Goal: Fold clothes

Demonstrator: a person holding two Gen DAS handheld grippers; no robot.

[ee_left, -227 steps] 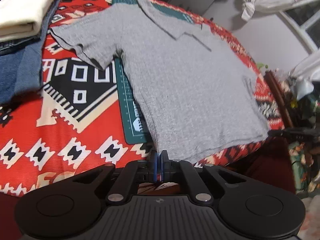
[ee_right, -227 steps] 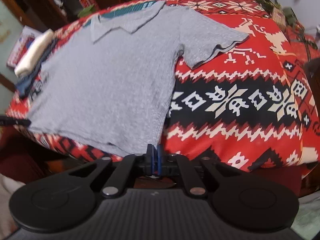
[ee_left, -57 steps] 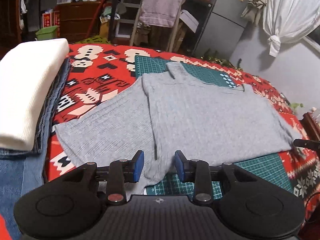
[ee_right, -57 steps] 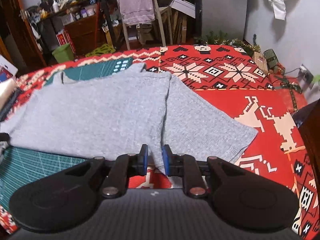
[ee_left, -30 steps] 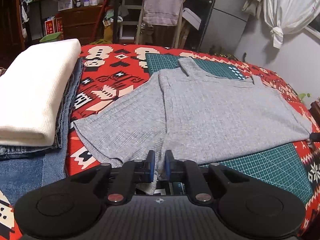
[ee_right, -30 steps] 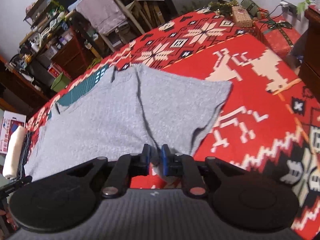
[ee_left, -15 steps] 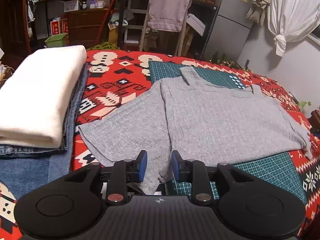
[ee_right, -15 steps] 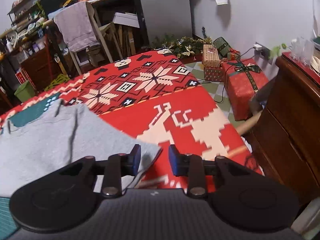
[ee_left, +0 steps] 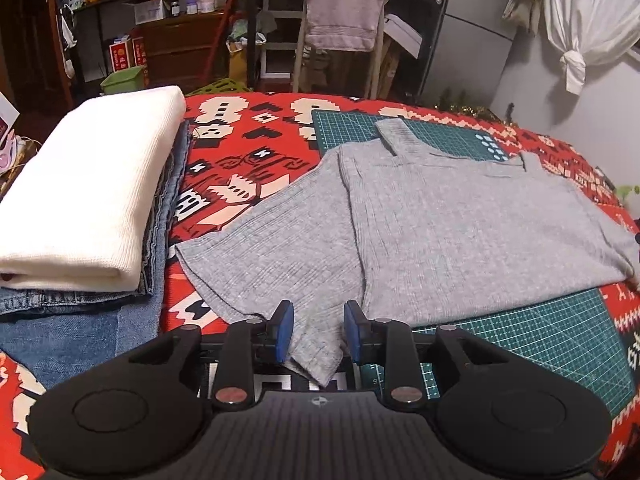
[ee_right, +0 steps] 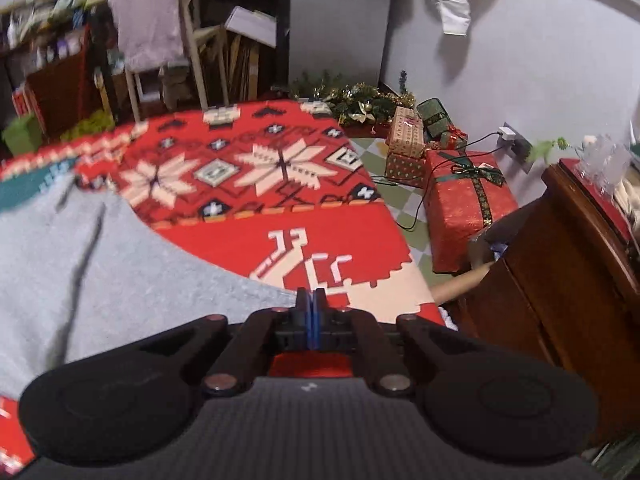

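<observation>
Lying flat: grey shirt (ee_left: 448, 232) on green mat (ee_left: 532, 336) and red cloth (ee_left: 248, 160).
Left hand-held gripper (ee_left: 318, 330) wide around sleeve corner; right hand-held gripper (ee_right: 311, 320) closed, pinching sleeve edge, apparently.

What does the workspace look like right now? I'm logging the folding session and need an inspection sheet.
Surface: red patterned blanket with a green cutting mat on it.
Job's things: grey shirt lying flat across the mat, one sleeve spread over the blanket.
Clutter: folded white cloth stacked on folded denim beside the shirt.
Grippers: left gripper open, shirt corner between its fingers; right gripper shut at the shirt's edge, grip unclear.
Cables: black cable to a wall socket.
Surroundings: wrapped gifts, wooden cabinet, chair with towel.
</observation>
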